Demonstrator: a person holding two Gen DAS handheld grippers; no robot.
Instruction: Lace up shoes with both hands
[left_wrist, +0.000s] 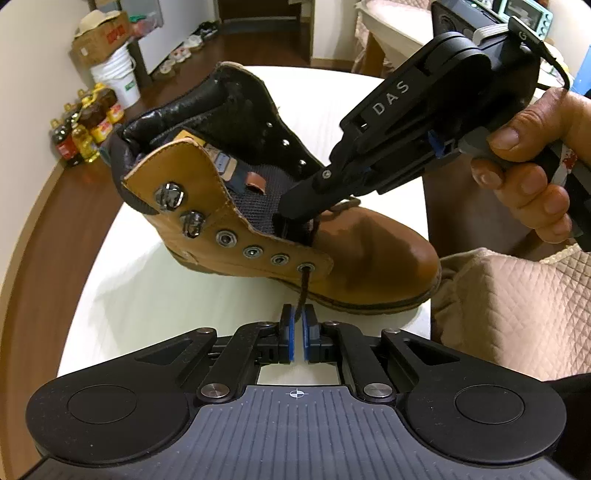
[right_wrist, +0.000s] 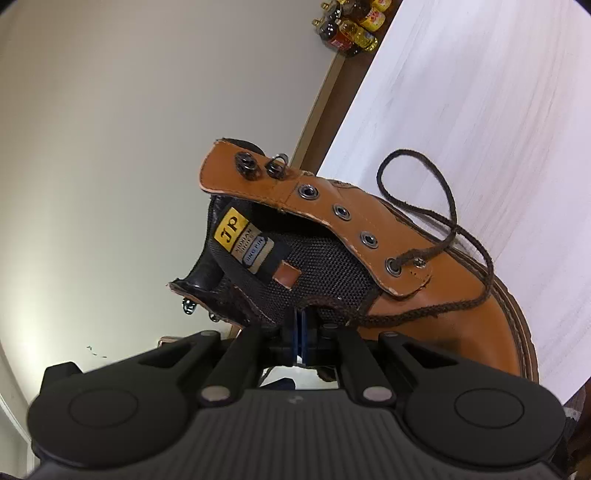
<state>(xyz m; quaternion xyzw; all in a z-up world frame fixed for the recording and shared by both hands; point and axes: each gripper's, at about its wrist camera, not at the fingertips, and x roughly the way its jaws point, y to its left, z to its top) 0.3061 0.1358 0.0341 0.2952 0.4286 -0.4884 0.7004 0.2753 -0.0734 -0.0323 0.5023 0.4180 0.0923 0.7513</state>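
The tan boot (left_wrist: 236, 221) stands on the white worktop (left_wrist: 140, 302), stiff and fairly heavy. Its dark lace (left_wrist: 303, 291) is thin and limp, best pinched close to an eyelet. The left gripper (left_wrist: 297, 325) is nearly closed on the lace below the lowest eyelet. The right gripper (left_wrist: 286, 218) sits at the tongue, pads together, seemingly pinching lace there. The tongue label (right_wrist: 231, 230) reads "JP"; the right gripper's body reads "DAS".
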